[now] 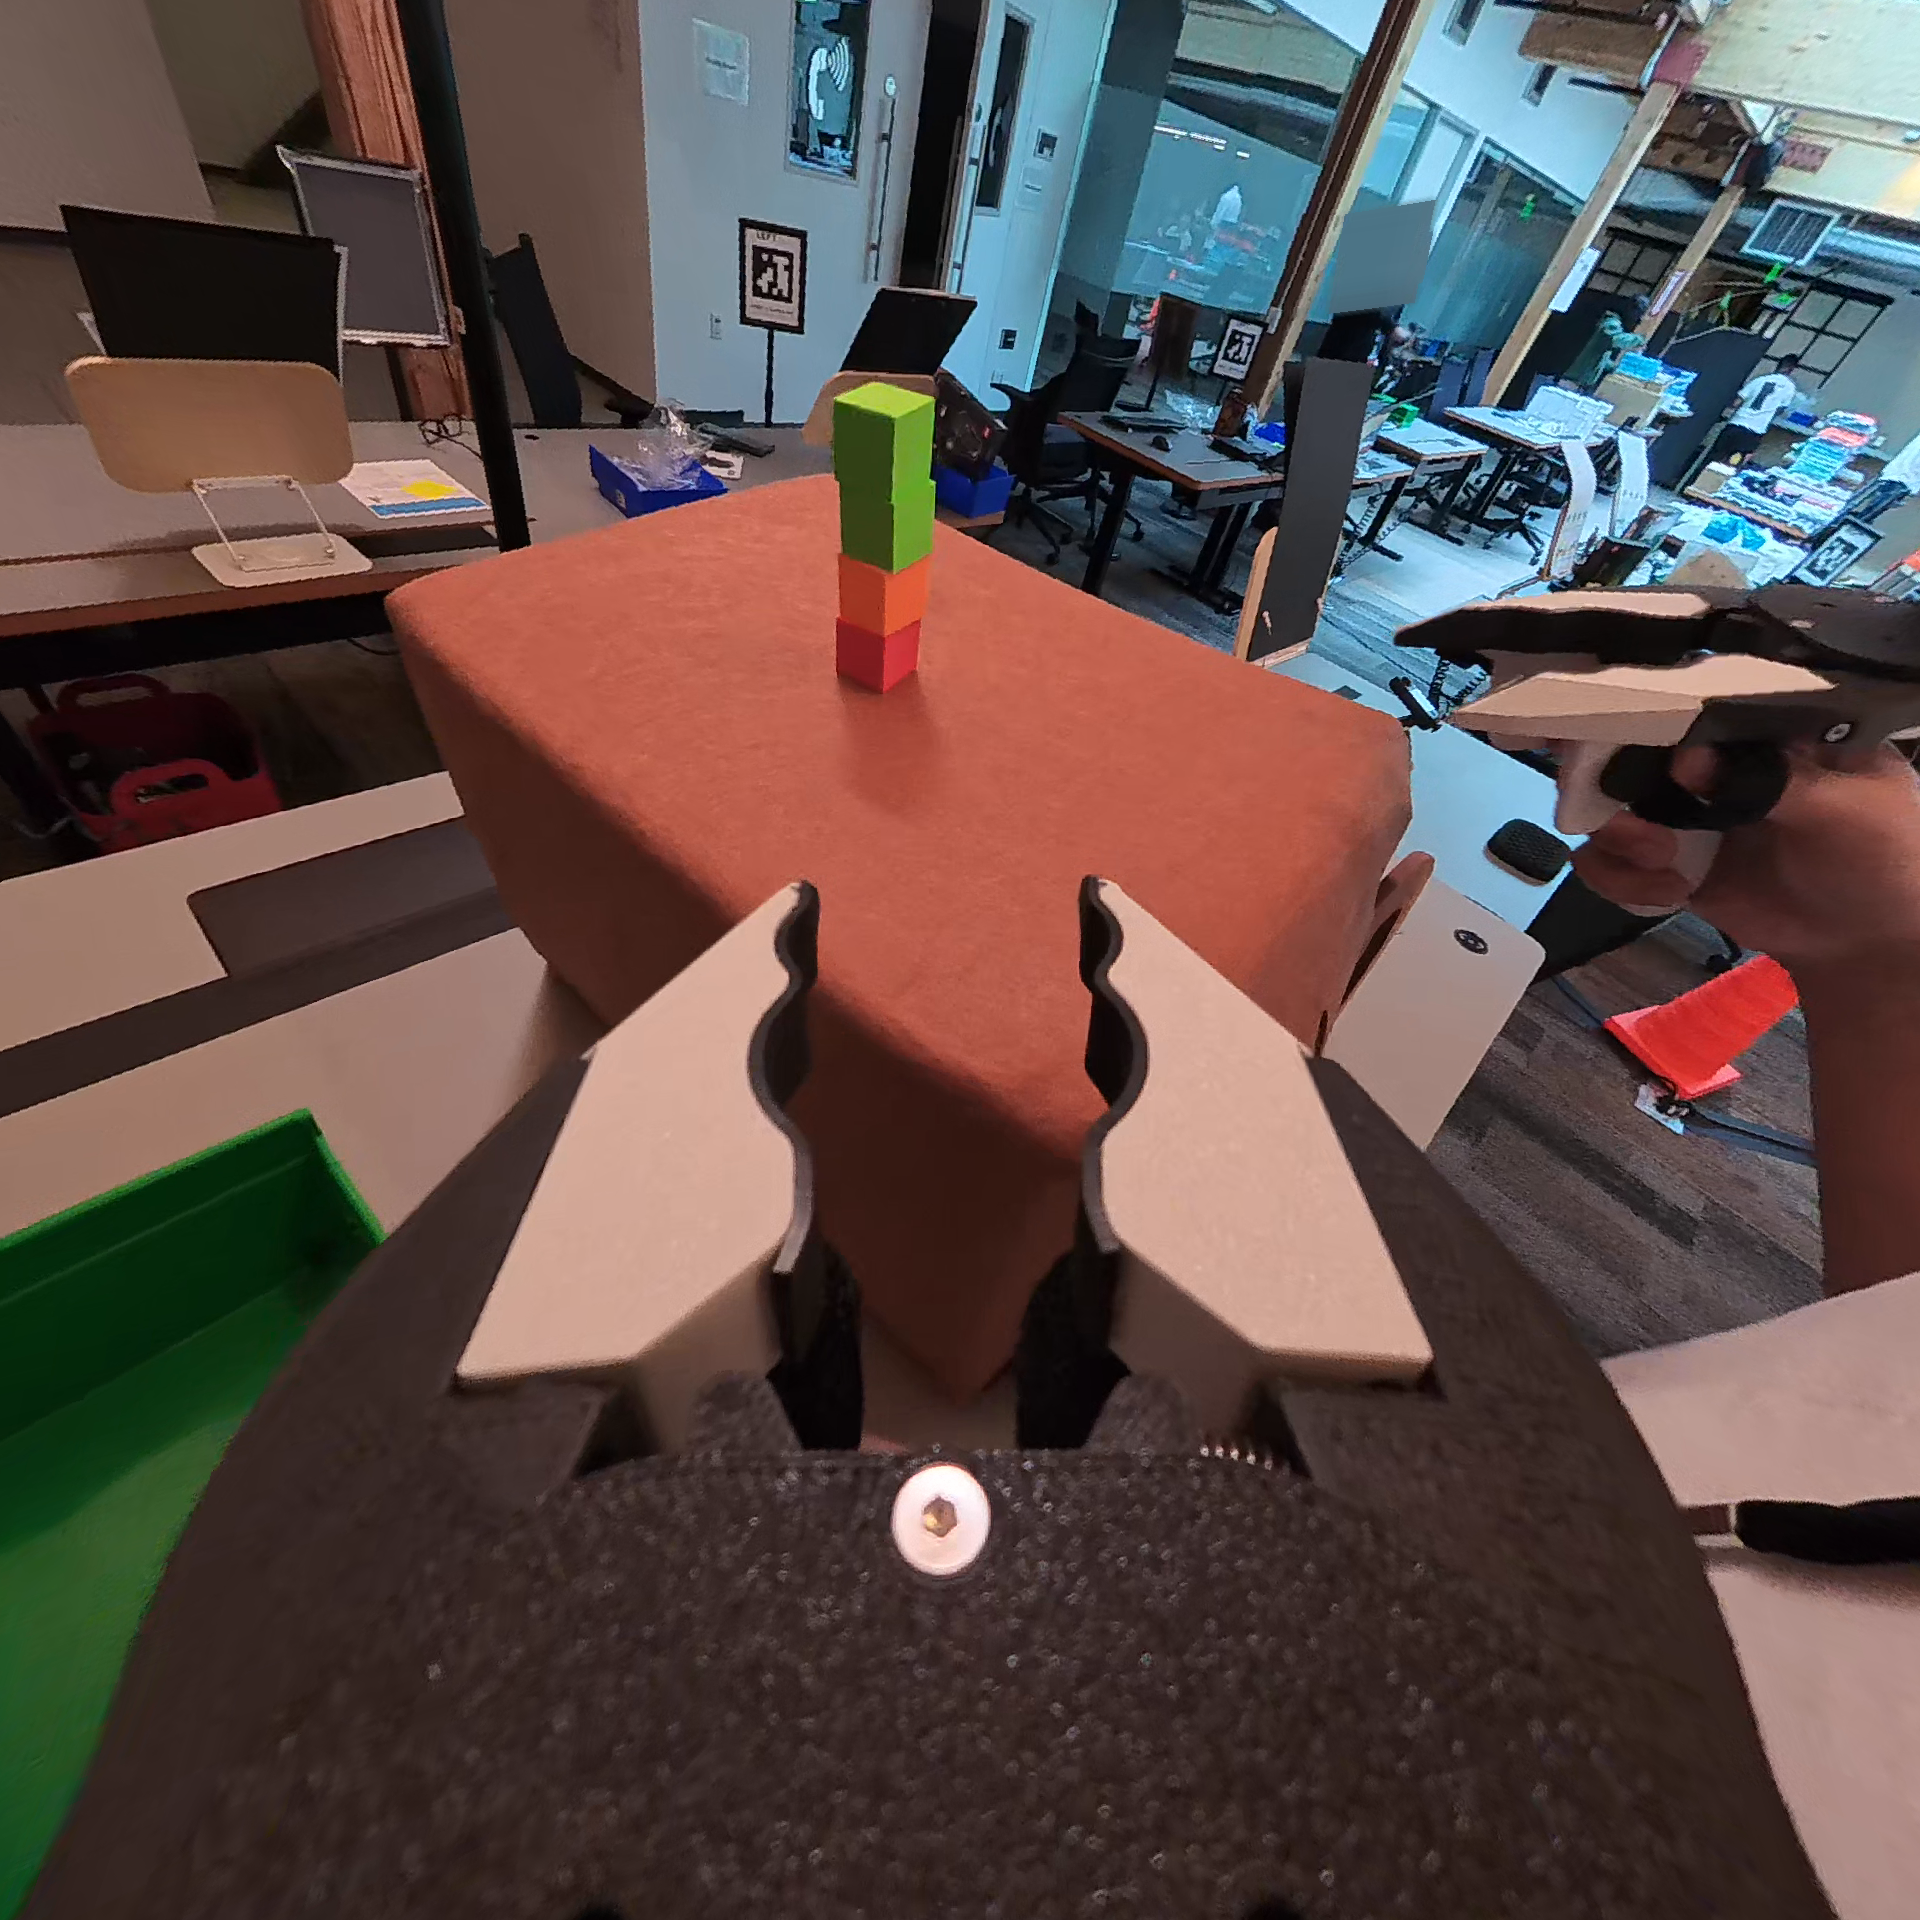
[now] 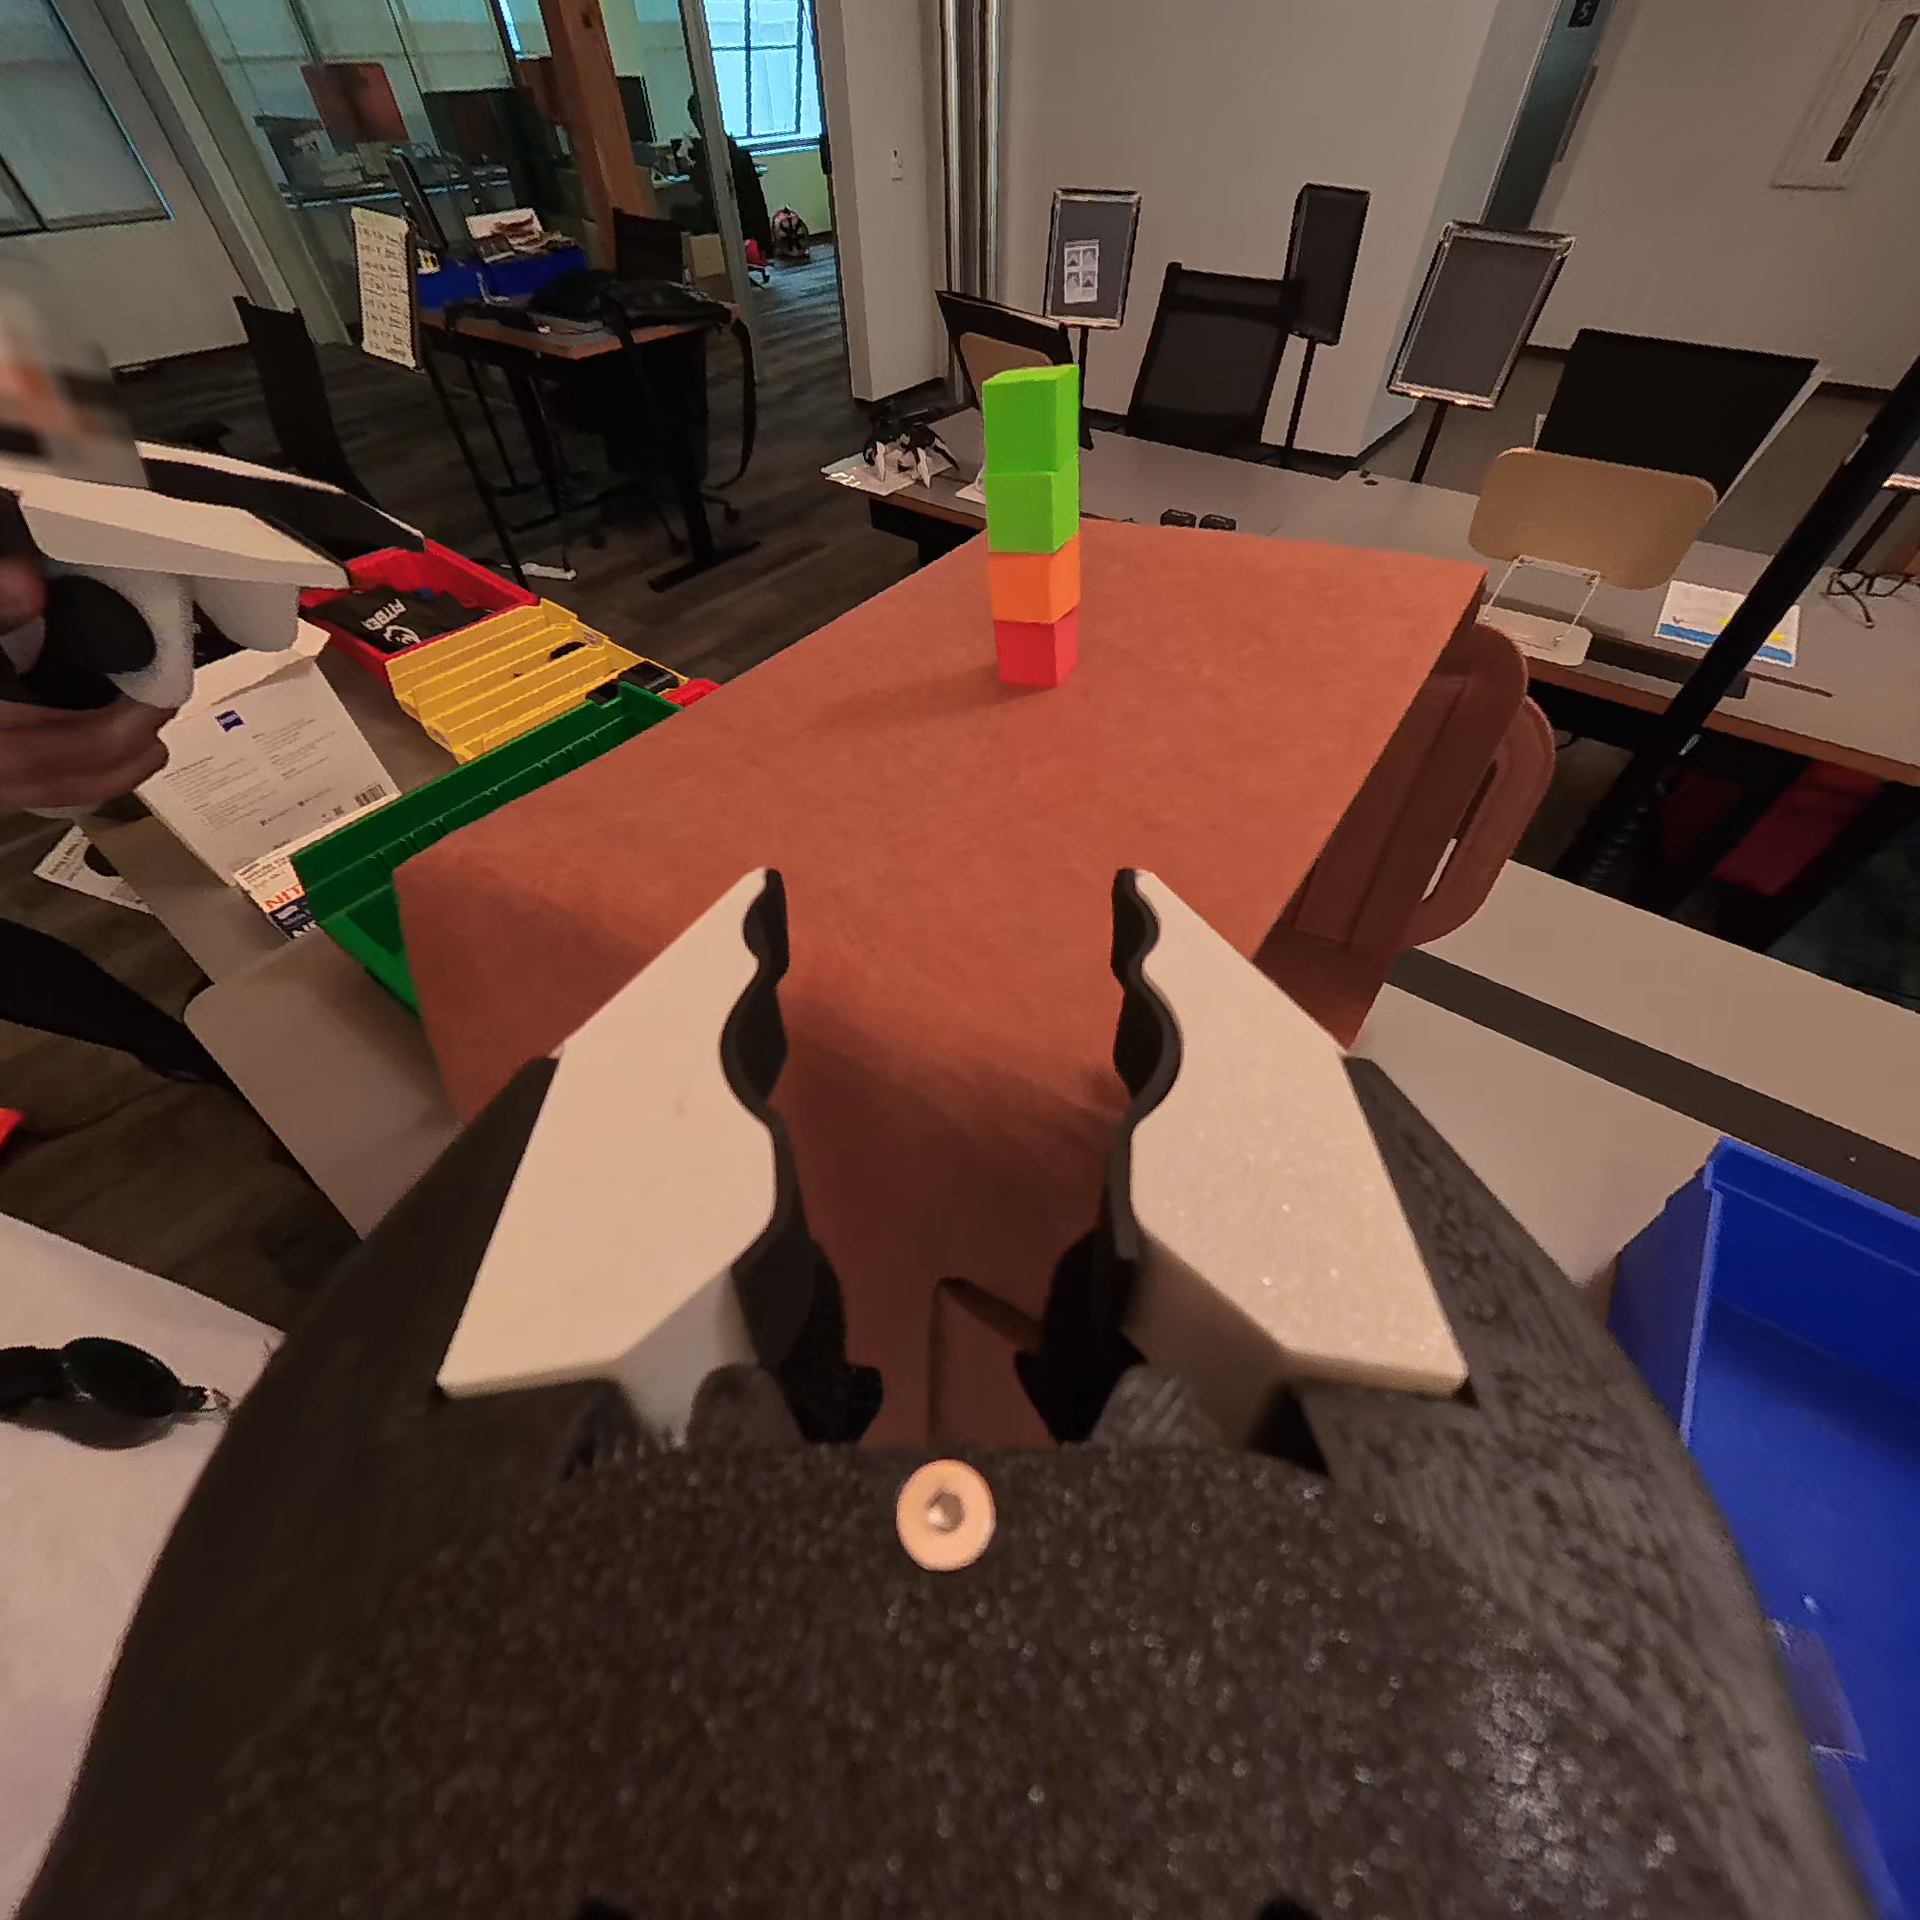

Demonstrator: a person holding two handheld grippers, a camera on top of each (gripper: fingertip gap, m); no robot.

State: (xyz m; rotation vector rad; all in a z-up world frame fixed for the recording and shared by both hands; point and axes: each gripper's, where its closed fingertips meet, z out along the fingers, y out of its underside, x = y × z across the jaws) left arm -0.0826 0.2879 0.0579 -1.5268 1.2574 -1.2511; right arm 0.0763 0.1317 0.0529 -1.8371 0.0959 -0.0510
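My left gripper [image 1: 945, 904] and right gripper [image 2: 948, 894] both hang with jaws spread, holding nothing, well short of the four-cube tower [image 1: 883, 535], red, orange, two green, on the rust felt tabletop [image 1: 1039, 831]. The cubes look light, rigid, easily toppled; I'd pinch flat opposite faces.

- Black-and-white marker sign [image 1: 772, 275] on a stand: carrying a short caption above its pattern.
- Second marker sign [image 1: 1240, 348], farther back: lettering showing too small to read.
- Paper notice [image 1: 721, 60] on the white wall: print blurring out.
- Printed sheet [image 1: 416, 488] lying on the grey desk: text illegible.
- White carton [image 2: 265, 769] sitting beside the green tray [image 2: 468, 810]: bearing a small blue logo, fine print and a barcode.
- Black pouch [image 2: 390, 618] lying in the red tray [image 2: 436, 566]: showing white brand lettering.
- Chart sheet [image 2: 382, 286] hanging by the far desk: rows unreadable.
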